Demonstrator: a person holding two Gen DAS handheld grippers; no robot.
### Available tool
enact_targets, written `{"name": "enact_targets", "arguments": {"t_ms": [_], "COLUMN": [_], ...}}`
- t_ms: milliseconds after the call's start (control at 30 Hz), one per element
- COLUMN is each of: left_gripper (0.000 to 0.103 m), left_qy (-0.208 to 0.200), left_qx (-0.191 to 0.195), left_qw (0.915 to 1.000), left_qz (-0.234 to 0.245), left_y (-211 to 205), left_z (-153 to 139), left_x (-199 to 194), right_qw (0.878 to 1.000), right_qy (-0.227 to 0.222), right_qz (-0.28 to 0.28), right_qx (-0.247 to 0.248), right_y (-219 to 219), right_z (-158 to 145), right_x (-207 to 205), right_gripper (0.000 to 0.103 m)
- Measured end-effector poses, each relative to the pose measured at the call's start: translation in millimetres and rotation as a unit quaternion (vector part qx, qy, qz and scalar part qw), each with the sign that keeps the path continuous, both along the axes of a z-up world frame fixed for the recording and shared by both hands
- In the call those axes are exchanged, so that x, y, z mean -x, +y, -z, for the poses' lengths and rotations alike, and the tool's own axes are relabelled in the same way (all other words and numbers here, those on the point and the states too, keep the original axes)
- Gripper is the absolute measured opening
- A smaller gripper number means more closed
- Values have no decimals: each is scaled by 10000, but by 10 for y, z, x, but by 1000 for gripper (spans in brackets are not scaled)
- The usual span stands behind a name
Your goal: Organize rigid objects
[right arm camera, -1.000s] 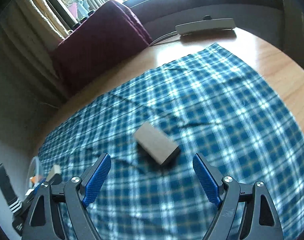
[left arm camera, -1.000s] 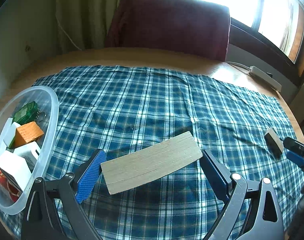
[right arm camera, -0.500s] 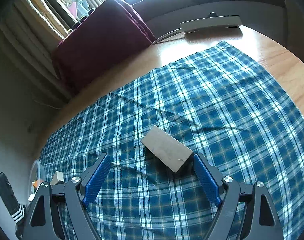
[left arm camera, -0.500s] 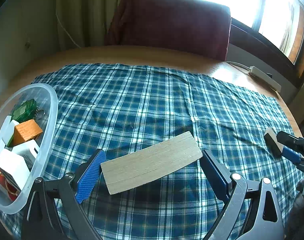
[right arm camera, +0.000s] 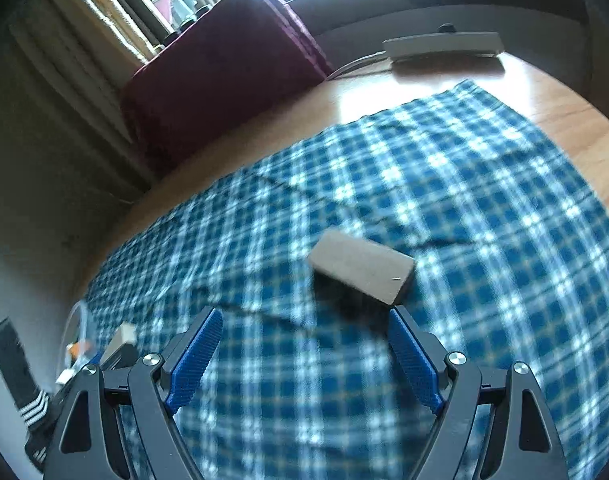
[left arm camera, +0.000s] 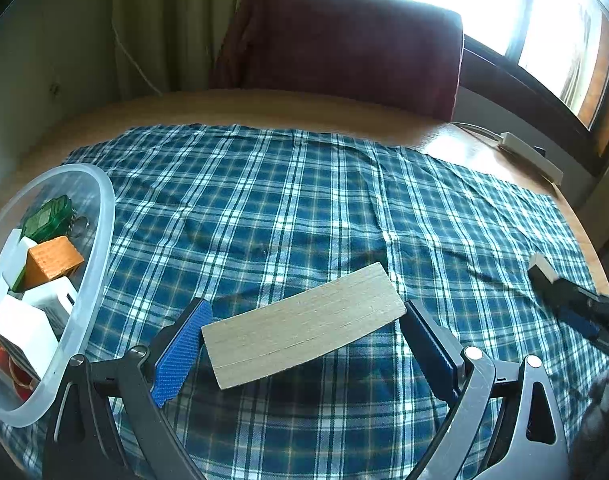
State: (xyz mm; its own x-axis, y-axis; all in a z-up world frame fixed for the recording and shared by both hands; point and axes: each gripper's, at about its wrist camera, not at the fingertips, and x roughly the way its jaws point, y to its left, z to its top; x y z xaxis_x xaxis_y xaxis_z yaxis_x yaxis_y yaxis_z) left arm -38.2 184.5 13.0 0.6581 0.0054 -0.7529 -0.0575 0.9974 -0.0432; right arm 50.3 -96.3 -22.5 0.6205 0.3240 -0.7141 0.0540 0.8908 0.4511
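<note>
A long pale wooden block (left arm camera: pixel 302 322) is seen between the blue pads of the left tongs (left arm camera: pixel 304 344), lying flat and skewed over the blue plaid cloth (left arm camera: pixel 304 200). The tongs are spread wide; the left pad sits just beside one end of the block and the right pad just beside the other, but whether the block is actually clamped cannot be told.

In the right wrist view a smaller brown block (right arm camera: pixel 362 270) is seen on the cloth, ahead of the right tongs (right arm camera: pixel 304 356) and nearer the right-hand pad. Those tongs are spread wide with nothing between the pads. The view is blurred. In the left wrist view the same small block (left arm camera: pixel 542 268) is seen at the far right edge of the cloth, with the dark tips of the right tongs just beside it.

At the left edge of the cloth a clear plastic bowl (left arm camera: pixel 100 248) is placed. In it an orange block (left arm camera: pixel 52 260), a green translucent item (left arm camera: pixel 48 216) with a key ring, and several white boxes (left arm camera: pixel 22 328) are gathered, with something red beneath them at the lower left. No writing or label can be read on any of these.

The cloth is spread over a round wooden table (left arm camera: pixel 264 108). Behind the table a dark red chair back (left arm camera: pixel 344 40) is seen, and a white power strip (right arm camera: pixel 444 46) lies on the table near the window.
</note>
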Motion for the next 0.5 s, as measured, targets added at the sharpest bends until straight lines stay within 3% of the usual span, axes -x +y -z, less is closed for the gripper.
{"name": "enact_targets", "arguments": {"t_ms": [267,500], "left_gripper": [95,95], "left_qy": [14,21], "left_qx": [16,25], "left_qw": [10000,10000], "left_qz": [-2,0], "left_y": [-12,-19], "left_z": [12,15], "left_x": [1,-1], "right_qw": [9989,9956], "right_qy": [-73,-70], "right_qz": [215,308], "right_qx": [409,883], "right_y": [-339,-606], "right_z": [22,-31], "right_x": [-207,-64], "right_gripper": [87,87]}}
